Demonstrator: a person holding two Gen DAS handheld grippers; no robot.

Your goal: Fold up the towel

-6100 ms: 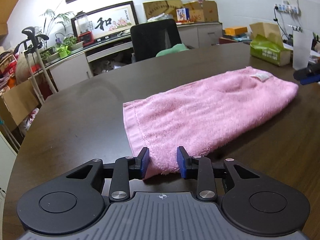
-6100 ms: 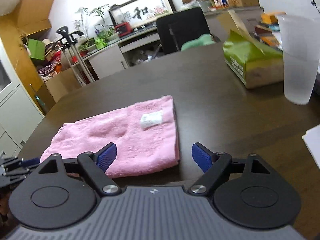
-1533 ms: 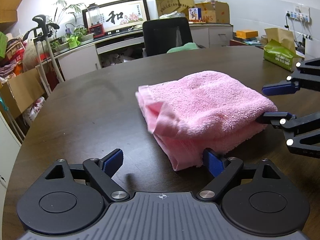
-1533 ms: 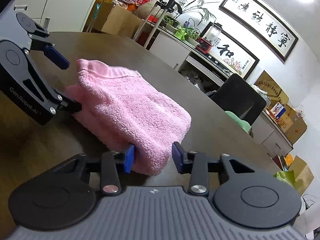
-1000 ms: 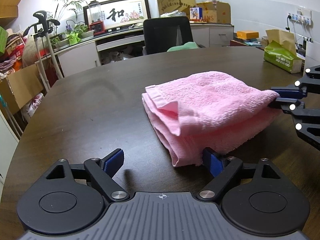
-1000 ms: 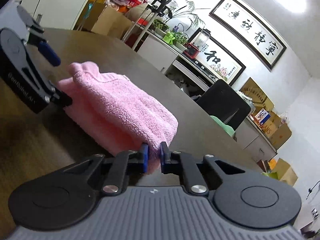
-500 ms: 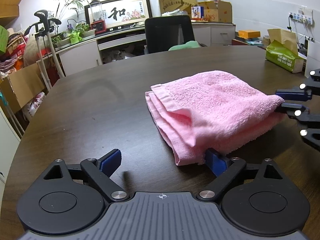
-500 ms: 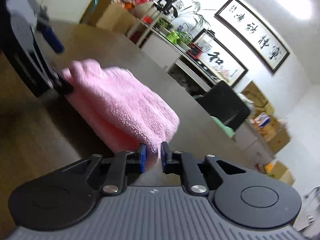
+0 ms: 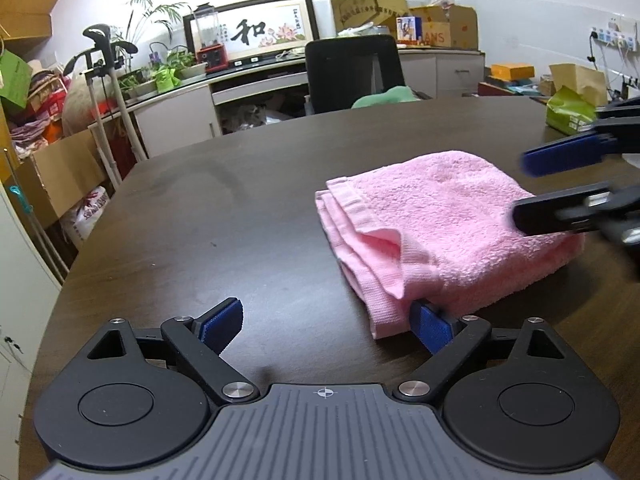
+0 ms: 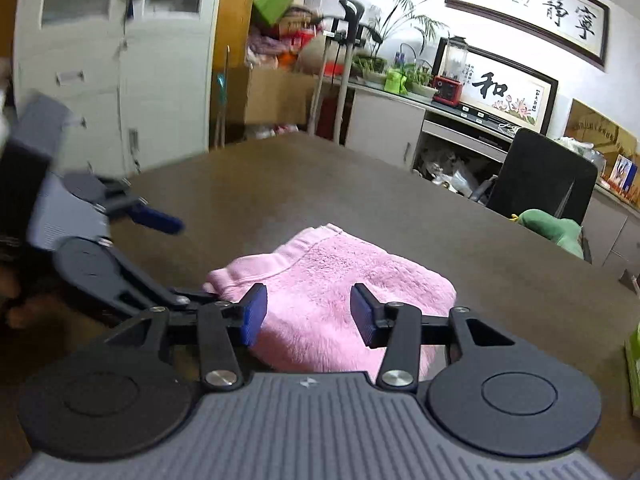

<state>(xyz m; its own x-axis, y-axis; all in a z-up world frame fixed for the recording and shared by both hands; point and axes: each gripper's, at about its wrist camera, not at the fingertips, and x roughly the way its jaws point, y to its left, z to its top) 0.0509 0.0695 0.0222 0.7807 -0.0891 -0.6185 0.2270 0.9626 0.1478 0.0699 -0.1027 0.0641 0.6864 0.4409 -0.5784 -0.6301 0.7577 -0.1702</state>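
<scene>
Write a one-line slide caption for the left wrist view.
Folded pink towel on dark table, left gripper open beside it.

Framed picture (image 9: 251, 29): "和". Wall scroll (image 10: 532, 8): "寧靜…". Cardboard box (image 9: 456, 32): "ANS".

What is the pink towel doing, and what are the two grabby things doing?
pink towel: folded, lying on the table.
left hand-held gripper: open wide, one pad beside the towel's corner.
right hand-held gripper: opening, nothing pinched, above the towel.
</scene>
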